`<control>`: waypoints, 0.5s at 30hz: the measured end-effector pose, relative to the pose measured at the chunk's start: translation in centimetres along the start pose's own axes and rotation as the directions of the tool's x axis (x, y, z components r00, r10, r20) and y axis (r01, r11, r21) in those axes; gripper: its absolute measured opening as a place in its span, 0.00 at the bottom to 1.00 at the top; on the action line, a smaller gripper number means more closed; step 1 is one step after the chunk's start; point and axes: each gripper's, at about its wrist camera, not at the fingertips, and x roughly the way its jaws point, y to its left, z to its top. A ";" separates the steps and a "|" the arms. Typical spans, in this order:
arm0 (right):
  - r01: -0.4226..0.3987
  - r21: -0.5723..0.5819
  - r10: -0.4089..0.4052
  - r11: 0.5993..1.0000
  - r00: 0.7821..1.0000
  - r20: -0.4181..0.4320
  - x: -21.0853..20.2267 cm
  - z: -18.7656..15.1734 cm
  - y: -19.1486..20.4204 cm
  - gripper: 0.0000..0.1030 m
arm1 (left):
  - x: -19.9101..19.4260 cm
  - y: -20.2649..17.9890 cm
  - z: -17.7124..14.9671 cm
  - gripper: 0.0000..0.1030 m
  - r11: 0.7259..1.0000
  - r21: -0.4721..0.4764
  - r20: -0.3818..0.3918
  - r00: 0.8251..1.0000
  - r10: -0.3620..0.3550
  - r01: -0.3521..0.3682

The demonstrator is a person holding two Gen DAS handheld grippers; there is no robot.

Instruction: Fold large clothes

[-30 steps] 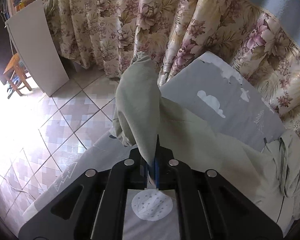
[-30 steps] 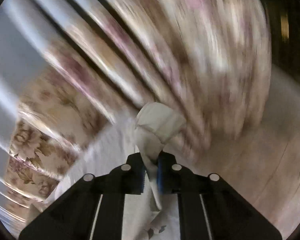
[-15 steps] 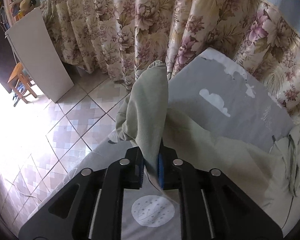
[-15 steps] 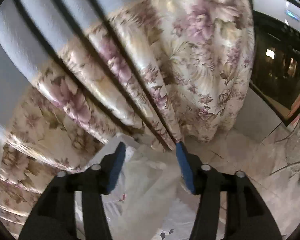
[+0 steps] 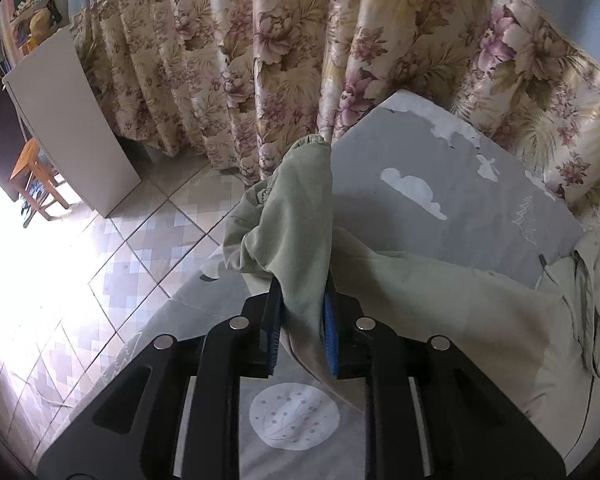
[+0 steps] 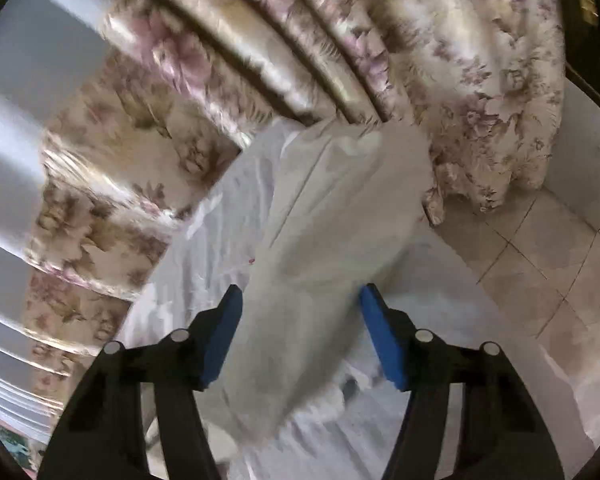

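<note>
A pale green garment (image 5: 440,292) lies spread on the grey patterned bed sheet (image 5: 440,152). One folded part of it (image 5: 296,220) rises over the bed's left edge and runs between the pads of my left gripper (image 5: 302,292). Those jaws are opening, with the pads still against the cloth. In the blurred right wrist view, the same garment (image 6: 320,240) lies as a long band on the sheet (image 6: 204,248). My right gripper (image 6: 302,300) hangs over it with its blue pads (image 6: 224,332) wide apart. Its jaws are closing, the band passes between them, and the pads do not press on it.
Floral curtains (image 5: 284,40) hang close behind the bed on the far side. A tiled floor (image 5: 112,264) lies to the left, with a white board (image 5: 72,120) and a wooden stool (image 5: 32,172) on it. More crumpled cloth (image 5: 588,292) sits at the bed's right.
The left jaws have parted a little around the garment fold. The right gripper let go of the cloth, opened wide and dropped toward the garment on the bed.
</note>
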 end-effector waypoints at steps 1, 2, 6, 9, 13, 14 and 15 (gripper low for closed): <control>0.010 -0.036 -0.009 0.999 1.000 0.012 0.6 0.1 0.9 0.20 | -0.1 0.0 -0.1 0.16 1.000 -0.006 0.008 1.000 -0.004 0.004; 0.038 -0.094 -0.036 0.995 0.999 0.030 0.9 -0.1 1.8 0.09 | -0.3 0.2 -0.2 0.14 1.000 -0.019 0.018 1.000 -0.012 0.013; 0.132 -0.157 -0.104 0.979 0.979 0.174 -1.3 -0.8 2.9 0.06 | -2.7 0.8 0.0 0.01 0.995 -0.059 0.101 0.992 -0.072 0.078; 0.204 -0.169 -0.148 0.964 0.944 0.293 -4.8 -0.2 3.1 0.02 | -7.8 -2.0 0.6 0.01 0.994 0.031 0.229 0.967 -0.113 0.109; 0.243 -0.163 -0.184 0.956 0.932 0.312 -6.3 2.4 4.3 0.00 | -14.8 -9.1 -0.2 0.01 0.948 0.228 0.315 0.905 -0.286 0.221; 0.235 -0.165 -0.181 0.958 0.940 0.288 -5.9 2.9 4.6 0.00 | -16.7 -12.1 -1.2 0.01 0.919 0.313 0.317 0.885 -0.340 0.241; 0.200 -0.154 -0.154 0.968 0.952 0.265 -5.8 3.3 4.7 0.00 | -17.7 -14.4 -2.1 0.01 0.891 0.370 0.302 0.873 -0.383 0.263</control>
